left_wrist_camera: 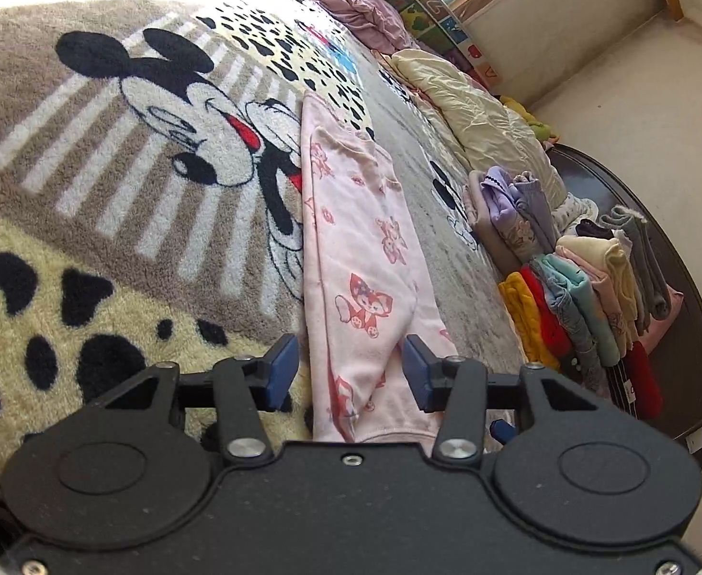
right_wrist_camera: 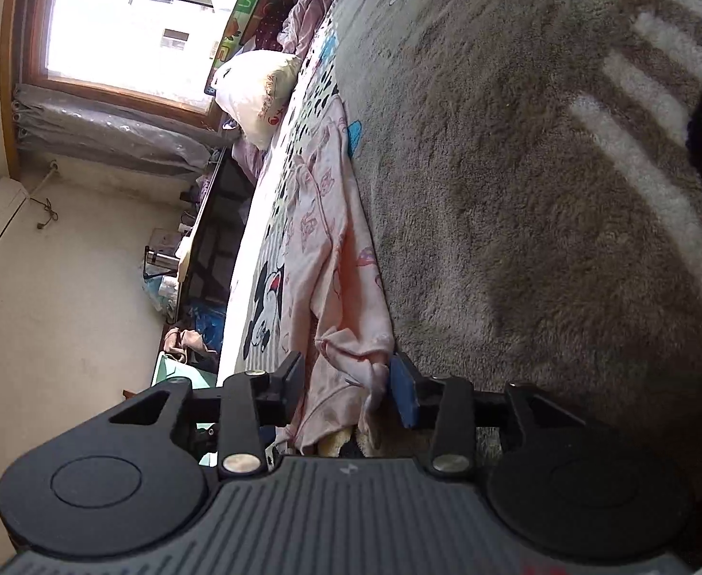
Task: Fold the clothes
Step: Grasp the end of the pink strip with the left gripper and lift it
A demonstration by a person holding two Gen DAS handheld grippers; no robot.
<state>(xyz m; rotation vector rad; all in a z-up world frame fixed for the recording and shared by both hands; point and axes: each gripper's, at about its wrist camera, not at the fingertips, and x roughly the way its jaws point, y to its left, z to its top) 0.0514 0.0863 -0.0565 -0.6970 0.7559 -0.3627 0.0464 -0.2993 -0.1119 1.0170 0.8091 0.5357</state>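
Slippage is my worry: the pale pink cotton garment with red fox prints (left_wrist_camera: 356,249) lies in a long folded strip on the fluffy beige cartoon-mouse blanket (left_wrist_camera: 111,153), and if I close on only the top layer, the fold could pull apart when lifted. My left gripper (left_wrist_camera: 351,373) stands partly open, its blue pads either side of the near end without pressing it. My right gripper (right_wrist_camera: 346,390) is likewise partly open around a bunched end, the right-hand pad touching or nearly touching the cloth.
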